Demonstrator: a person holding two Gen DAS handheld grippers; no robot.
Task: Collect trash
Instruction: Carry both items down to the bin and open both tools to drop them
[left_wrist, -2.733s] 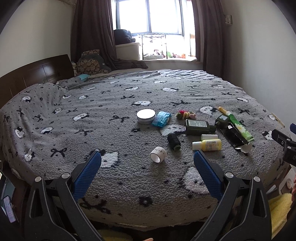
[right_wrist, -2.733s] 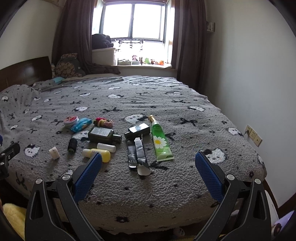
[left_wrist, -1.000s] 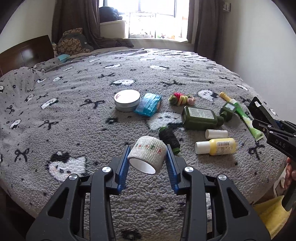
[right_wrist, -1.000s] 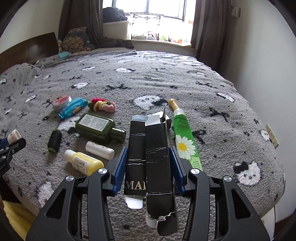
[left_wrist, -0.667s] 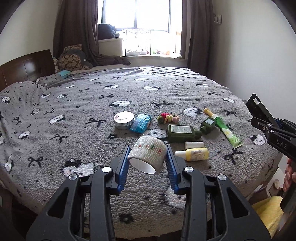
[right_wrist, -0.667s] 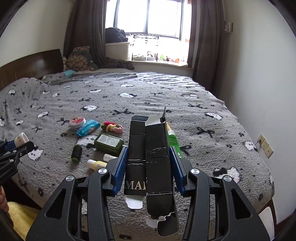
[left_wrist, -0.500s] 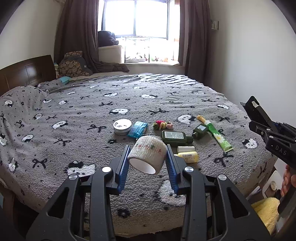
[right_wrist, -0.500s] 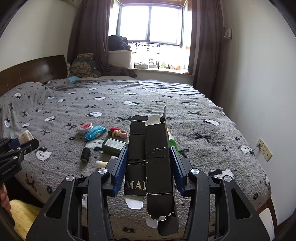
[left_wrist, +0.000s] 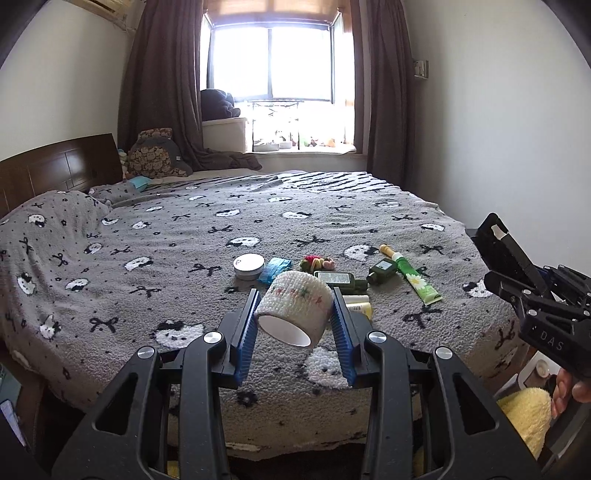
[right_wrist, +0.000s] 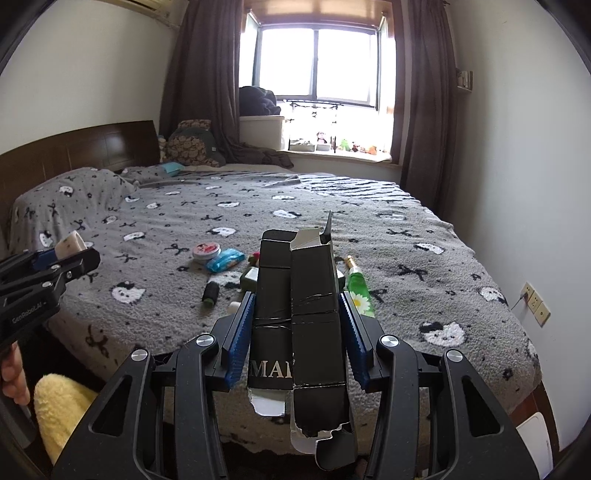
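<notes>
Fingers both clamped: left gripper (left_wrist: 295, 317) grips white roll (left_wrist: 293, 307) off bed (left_wrist: 184, 236); right gripper (right_wrist: 295, 328) grips torn black box (right_wrist: 301, 314), also off bed. Left view only: green bottle (left_wrist: 338, 278) and yellow bottle (left_wrist: 360, 308), mostly unblocked. Right view only: wall socket (right_wrist: 535, 304), black spool (right_wrist: 210, 293). Tin (left_wrist: 249, 266) and green tube (left_wrist: 415, 278) lie on bed.

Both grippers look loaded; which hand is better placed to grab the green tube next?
Neither yet. Left gripper is shut on the tape roll, right gripper on the torn black carton. Once emptied, right: the green tube lies just beyond it.
</notes>
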